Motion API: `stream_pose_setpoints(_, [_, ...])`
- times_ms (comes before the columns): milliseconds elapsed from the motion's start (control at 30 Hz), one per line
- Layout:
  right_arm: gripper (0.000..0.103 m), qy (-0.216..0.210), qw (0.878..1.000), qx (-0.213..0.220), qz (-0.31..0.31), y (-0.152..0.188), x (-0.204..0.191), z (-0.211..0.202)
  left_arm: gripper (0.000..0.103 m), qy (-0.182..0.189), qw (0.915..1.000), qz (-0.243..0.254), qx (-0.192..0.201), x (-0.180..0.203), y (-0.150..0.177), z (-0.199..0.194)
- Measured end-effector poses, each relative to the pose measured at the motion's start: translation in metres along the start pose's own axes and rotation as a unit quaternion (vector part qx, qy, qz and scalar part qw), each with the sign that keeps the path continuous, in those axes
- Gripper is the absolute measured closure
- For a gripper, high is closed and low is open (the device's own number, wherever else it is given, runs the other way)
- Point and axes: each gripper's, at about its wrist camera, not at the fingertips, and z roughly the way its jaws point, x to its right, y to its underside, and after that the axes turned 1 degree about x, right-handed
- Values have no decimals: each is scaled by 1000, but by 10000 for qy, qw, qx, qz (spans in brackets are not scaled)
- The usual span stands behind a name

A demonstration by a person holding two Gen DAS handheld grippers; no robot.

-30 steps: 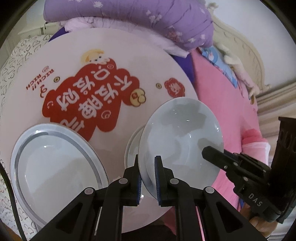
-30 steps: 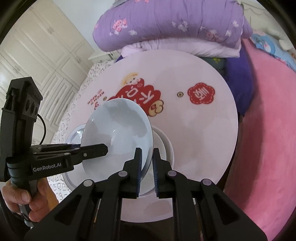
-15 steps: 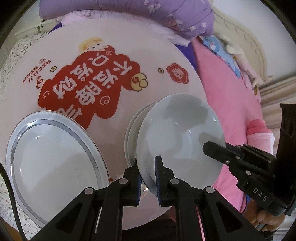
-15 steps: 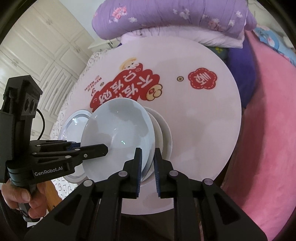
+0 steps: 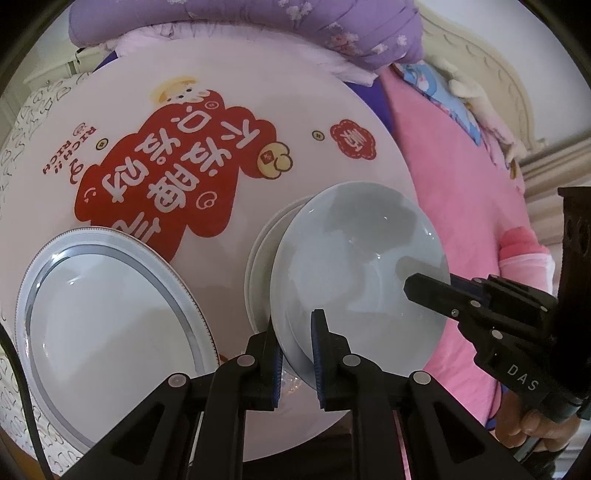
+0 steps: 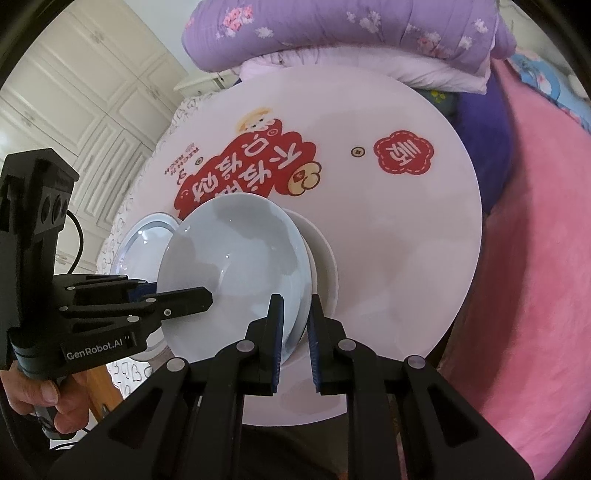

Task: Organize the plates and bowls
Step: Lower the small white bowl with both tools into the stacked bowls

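Note:
A pale blue bowl [image 5: 354,258] [image 6: 236,266] hangs tilted just over a smaller white dish [image 5: 258,254] [image 6: 327,266] on the round table [image 5: 258,92]. Whether bowl and dish touch I cannot tell. My left gripper [image 5: 295,328] is shut on the bowl's near rim, one pad inside and one outside. My right gripper [image 6: 295,314] is shut on the opposite rim the same way. Each gripper shows in the other's view: the right gripper [image 5: 412,287] at the bowl's right edge, the left gripper [image 6: 207,297] at its left edge.
A large white plate with a grey band [image 5: 103,317] [image 6: 147,229] lies left of the bowl. The table bears a red printed design [image 5: 166,173]. Purple bedding [image 6: 351,33] is piled behind, and a pink blanket [image 6: 535,258] runs along the right.
The bowl has sunk closer to the white dish below, and more of that dish shows beside it. Both grippers keep their hold on the rim.

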Motion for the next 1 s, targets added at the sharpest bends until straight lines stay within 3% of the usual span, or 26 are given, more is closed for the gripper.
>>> stream_pose_setpoints(800, [89,129,9999,-83,-70,-1,-1,3,90,-78,10000,45,-12,-2,-3,-15])
stream_pose_setpoints(933, [88,133,9999,-69,-73,-1,-1,2,86,-67,10000,63,-10,-2,-3,-16])
stream_pose_setpoints(1000, [75,150,9999,-29,-66,-1,0,1,83,-74,9999,83,1,-2,-3,-18])
